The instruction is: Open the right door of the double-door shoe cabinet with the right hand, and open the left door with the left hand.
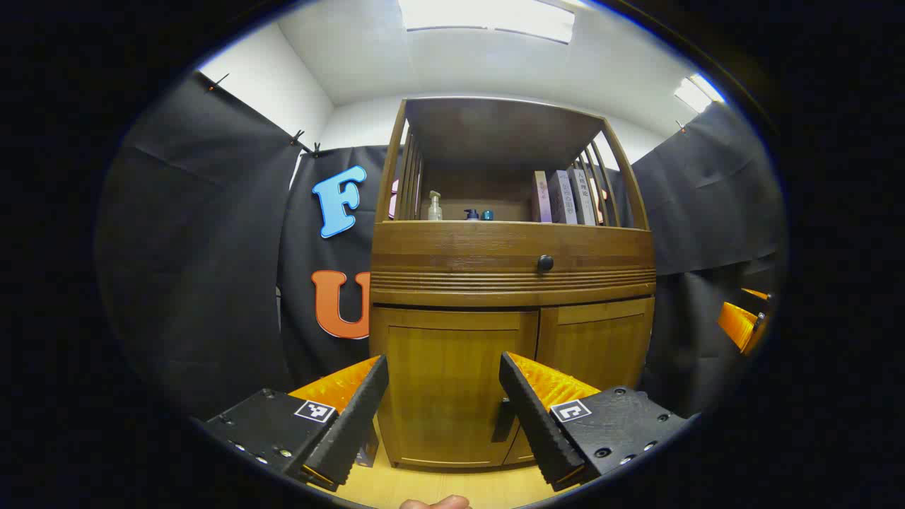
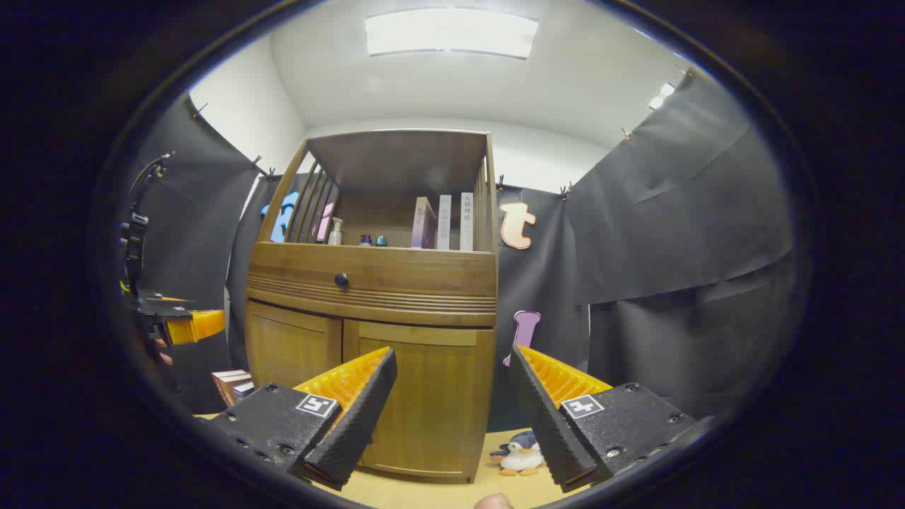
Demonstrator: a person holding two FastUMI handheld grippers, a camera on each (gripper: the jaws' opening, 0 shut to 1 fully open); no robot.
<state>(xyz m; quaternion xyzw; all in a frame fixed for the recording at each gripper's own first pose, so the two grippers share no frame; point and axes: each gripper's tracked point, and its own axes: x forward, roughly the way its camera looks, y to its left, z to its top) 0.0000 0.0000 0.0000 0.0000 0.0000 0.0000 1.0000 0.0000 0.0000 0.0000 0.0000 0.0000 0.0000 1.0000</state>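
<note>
The wooden shoe cabinet [image 1: 509,247] stands straight ahead with both lower doors closed. In the left gripper view its left door [image 1: 445,424] lies between my fingers, and a dark handle [image 1: 503,418] shows at that door's right edge; the right door [image 1: 597,346] is beside it. My left gripper [image 1: 444,364] is open, a short way off the door. In the right gripper view my right gripper [image 2: 452,357] is open in front of the right door [image 2: 428,403], with the left door [image 2: 290,350] further left. Nothing is held.
A drawer with a round dark knob [image 1: 545,263] sits above the doors. Books [image 1: 565,196] and small bottles [image 1: 434,206] fill the open shelf. A penguin toy [image 2: 520,452] lies on the floor right of the cabinet, boxes [image 2: 230,385] lie at its left. The other gripper [image 2: 180,322] hovers at far left.
</note>
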